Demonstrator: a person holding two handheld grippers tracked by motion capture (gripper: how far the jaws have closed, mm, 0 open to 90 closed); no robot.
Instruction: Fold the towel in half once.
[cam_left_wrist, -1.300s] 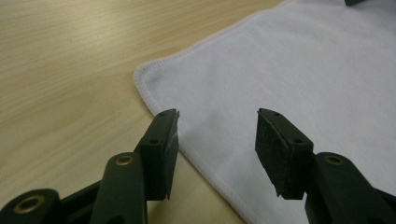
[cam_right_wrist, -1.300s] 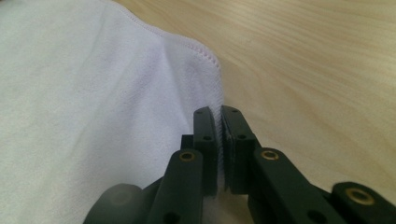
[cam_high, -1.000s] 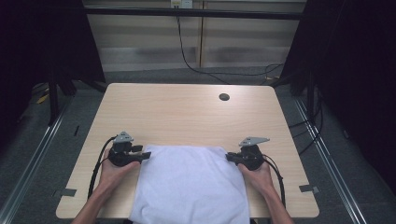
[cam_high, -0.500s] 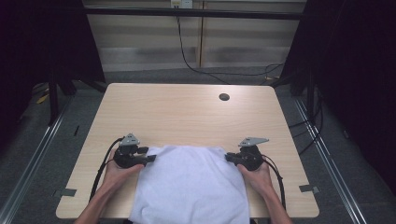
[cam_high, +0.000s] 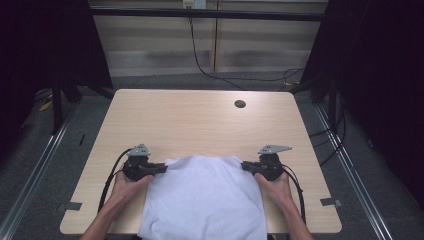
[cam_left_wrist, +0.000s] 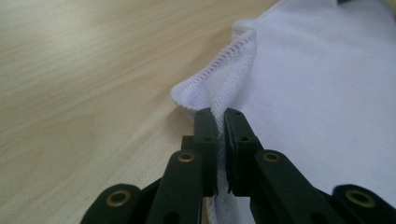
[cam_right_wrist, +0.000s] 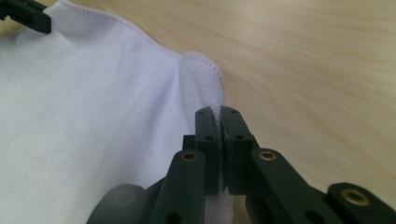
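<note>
Two corners pinched, one per side, so the grab looks sorted. The white cloth (cam_high: 205, 197) lies flat on the near half of the desk (cam_high: 200, 120), with its near edge hanging over the front rim towards me. My left gripper (cam_high: 161, 168) sits at the cloth's far left corner and my right gripper (cam_high: 246, 166) at the far right one, both low to the wood and pointing inward at each other.

In the left gripper view the fingers (cam_left_wrist: 205, 135) have just been closing, and now they're clamped on the hemmed corner, with the stitched edge puckered up right above the tips. In the right gripper view the fingers (cam_right_wrist: 207, 135) are squeezed together on the other corner the same way, terry fold bunched above them.

Why hold it like this? My guess is that grabbing both far corners at matching spots keeps the edge taut and square, so I can lift and carry it towards me for a fold, or spread it out, without it skewing. The pinch is only on the very hem though, so a quick tug could slip one corner free.
</note>
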